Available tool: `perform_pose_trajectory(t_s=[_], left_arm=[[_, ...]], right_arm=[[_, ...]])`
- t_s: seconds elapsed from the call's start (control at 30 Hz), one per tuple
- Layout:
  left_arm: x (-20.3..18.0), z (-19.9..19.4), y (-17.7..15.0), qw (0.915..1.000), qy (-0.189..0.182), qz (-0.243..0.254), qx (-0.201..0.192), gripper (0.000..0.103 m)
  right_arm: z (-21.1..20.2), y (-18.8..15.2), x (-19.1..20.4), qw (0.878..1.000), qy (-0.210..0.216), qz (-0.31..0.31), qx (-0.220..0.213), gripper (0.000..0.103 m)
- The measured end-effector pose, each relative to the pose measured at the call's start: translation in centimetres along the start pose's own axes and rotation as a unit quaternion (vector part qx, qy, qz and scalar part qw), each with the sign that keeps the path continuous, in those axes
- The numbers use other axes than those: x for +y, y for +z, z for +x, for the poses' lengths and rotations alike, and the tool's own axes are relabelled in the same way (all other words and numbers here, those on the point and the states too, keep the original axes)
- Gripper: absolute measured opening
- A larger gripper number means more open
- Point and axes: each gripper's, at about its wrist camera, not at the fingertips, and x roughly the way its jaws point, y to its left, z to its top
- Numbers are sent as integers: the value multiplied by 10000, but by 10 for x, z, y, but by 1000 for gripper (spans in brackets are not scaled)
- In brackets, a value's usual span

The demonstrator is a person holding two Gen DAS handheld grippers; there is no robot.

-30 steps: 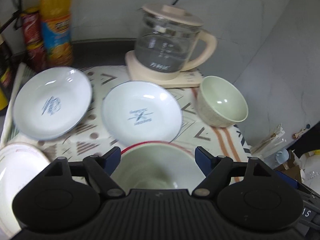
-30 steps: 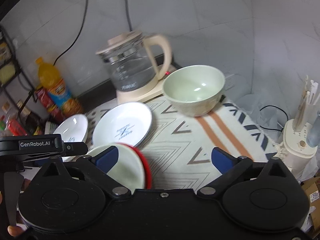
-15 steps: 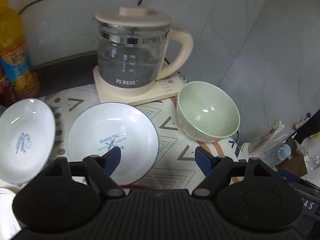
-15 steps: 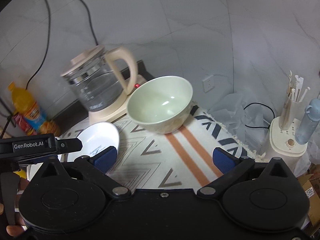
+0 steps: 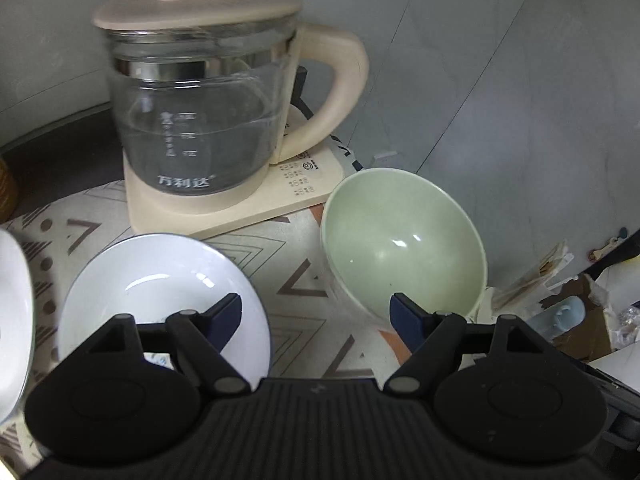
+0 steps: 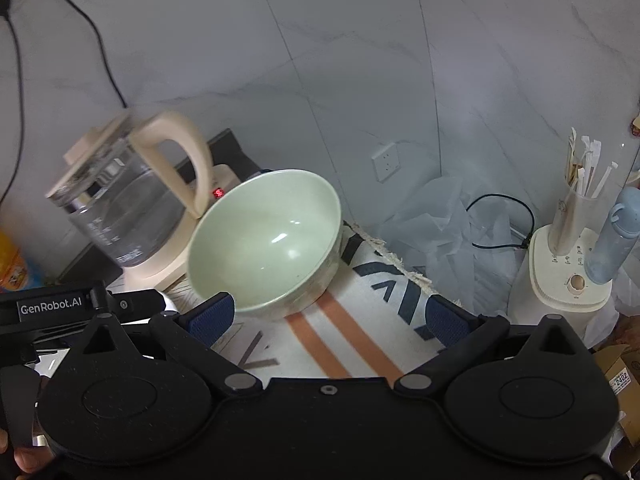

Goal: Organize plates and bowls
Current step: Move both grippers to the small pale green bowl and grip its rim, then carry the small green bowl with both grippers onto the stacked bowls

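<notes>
Both the left gripper [image 5: 316,312] and right gripper [image 6: 327,316] have released, empty fingers facing the green bowl [image 6: 266,240], probably to grasp it next.

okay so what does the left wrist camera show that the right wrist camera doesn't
Only the left wrist view shows the white plate beside the bowl, a second white dish at the left edge, and the open left gripper. Only the right wrist view shows the wall socket, the straw holder, the blue bottle and the open right gripper. Both show the green bowl and the glass kettle.
</notes>
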Motion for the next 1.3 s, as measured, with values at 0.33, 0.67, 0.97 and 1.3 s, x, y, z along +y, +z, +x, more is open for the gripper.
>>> perform_pose_trajectory(t_s=[0.33,0.67,0.97,1.3], left_arm=[[-3,36,14,9998,116,15,139,79],[-8,57,16,9988,241,-177,380,79],[-6,57,18,9976,-23,-588,367,30],[-9,26,13,9978,-40,-648,157,28]], right_arm=[[39,11,-5,9990,-312,273,188,97],[62,13,-6,9974,-419,398,430,84],[71,18,1,9961,142,529,684,25],[53,16,12,9976,157,384,555,24]])
